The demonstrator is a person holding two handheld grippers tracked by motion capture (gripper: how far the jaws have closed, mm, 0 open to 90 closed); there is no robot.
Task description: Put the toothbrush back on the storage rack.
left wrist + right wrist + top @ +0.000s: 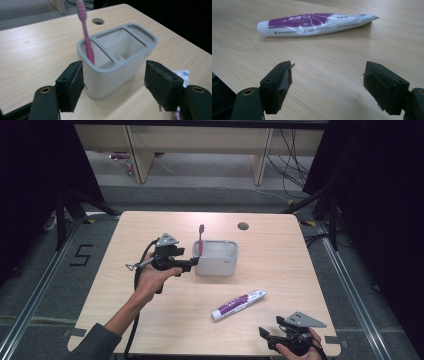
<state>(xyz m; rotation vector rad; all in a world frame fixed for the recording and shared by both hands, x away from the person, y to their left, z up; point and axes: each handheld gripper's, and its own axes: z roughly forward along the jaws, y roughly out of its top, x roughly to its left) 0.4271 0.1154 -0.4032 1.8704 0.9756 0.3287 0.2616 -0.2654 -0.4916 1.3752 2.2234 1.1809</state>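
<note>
From the high view, one pink toothbrush [201,240] is standing upright in the left end of one grey holder [216,259] on the wooden bench [150,320], and one purple-and-white toothpaste tube [238,304] is lying flat nearer the person. The left gripper [191,263] is hovering just beside the holder's left wall; the right gripper [266,336] is resting near the bench's front edge. In the left gripper view, three compartments are showing in the holder [125,67], and the toothbrush [86,37] is leaning in the end slot while the jaws are standing apart, clamping nothing. In the right gripper view, the tube [312,23] is lying ahead of jaws spread wide.
</note>
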